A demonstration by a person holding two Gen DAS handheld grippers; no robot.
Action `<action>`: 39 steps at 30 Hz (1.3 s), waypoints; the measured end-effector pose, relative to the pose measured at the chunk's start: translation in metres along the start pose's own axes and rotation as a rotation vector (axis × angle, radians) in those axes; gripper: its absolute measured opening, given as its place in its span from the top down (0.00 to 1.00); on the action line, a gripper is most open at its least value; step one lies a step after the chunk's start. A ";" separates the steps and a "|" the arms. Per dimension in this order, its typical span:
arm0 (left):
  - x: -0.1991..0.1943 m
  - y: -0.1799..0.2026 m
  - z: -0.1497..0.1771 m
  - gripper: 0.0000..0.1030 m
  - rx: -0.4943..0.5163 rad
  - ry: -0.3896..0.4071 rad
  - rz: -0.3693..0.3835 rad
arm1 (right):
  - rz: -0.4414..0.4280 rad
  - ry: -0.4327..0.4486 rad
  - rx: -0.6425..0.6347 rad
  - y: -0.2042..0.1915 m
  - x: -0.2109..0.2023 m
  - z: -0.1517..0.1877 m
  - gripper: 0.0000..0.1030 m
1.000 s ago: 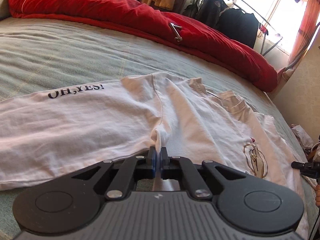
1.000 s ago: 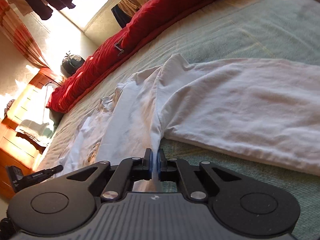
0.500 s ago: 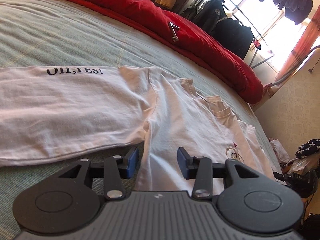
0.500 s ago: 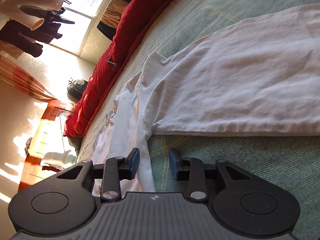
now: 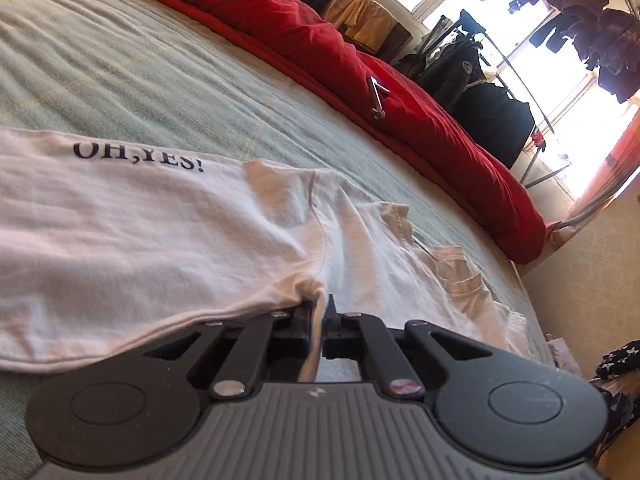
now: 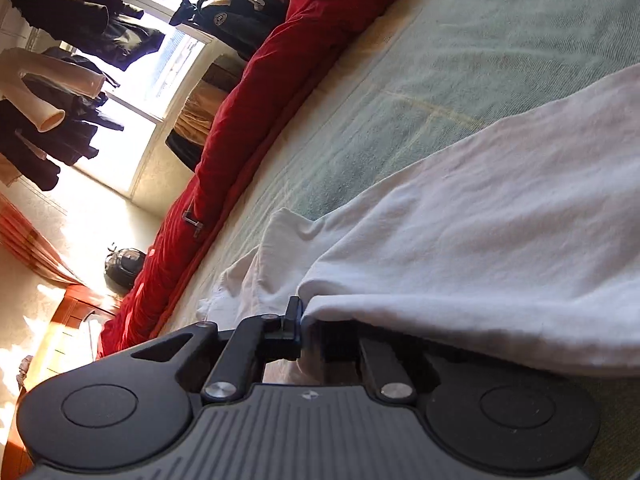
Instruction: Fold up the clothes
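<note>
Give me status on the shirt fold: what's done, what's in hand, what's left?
Done: the white T-shirt lies spread on the bed, its "OH,YES!" end flat. In hand: the left gripper and the right gripper are each shut on a pinch of shirt fabric near the sleeve area. Left: no finished fold shows; the far end by the collar is rumpled.

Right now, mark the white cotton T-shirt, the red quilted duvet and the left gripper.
white cotton T-shirt (image 5: 160,232), left wrist view, flat body panel.
red quilted duvet (image 5: 320,48), left wrist view, top ridge.
left gripper (image 5: 319,320), left wrist view, between fingertips.
</note>
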State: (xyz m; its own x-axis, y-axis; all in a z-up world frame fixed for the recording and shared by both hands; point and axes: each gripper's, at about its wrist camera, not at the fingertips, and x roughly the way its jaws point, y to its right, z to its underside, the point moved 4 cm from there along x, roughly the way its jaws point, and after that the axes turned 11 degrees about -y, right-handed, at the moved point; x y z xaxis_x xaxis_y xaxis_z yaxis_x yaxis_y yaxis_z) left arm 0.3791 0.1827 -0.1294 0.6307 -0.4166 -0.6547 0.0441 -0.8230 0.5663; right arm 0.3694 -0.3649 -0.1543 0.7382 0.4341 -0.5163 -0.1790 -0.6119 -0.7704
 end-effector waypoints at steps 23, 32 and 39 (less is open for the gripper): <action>-0.068 -0.016 0.053 0.59 0.052 -0.179 0.004 | 0.004 -0.231 0.005 0.027 -0.095 0.061 0.54; -0.121 -0.018 0.122 0.52 0.028 -0.235 0.064 | -0.066 -0.445 -0.037 0.024 -0.148 0.166 0.51; -0.149 -0.016 0.157 0.46 0.008 -0.263 0.086 | -0.098 -0.496 -0.042 0.024 -0.170 0.206 0.50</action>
State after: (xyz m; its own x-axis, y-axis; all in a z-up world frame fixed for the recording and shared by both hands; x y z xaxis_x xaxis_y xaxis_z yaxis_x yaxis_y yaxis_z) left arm 0.1625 0.1972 -0.1194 0.4092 -0.5705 -0.7121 -0.0081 -0.7827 0.6223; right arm 0.1052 -0.3168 -0.1617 0.3506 0.7462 -0.5659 -0.0908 -0.5743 -0.8136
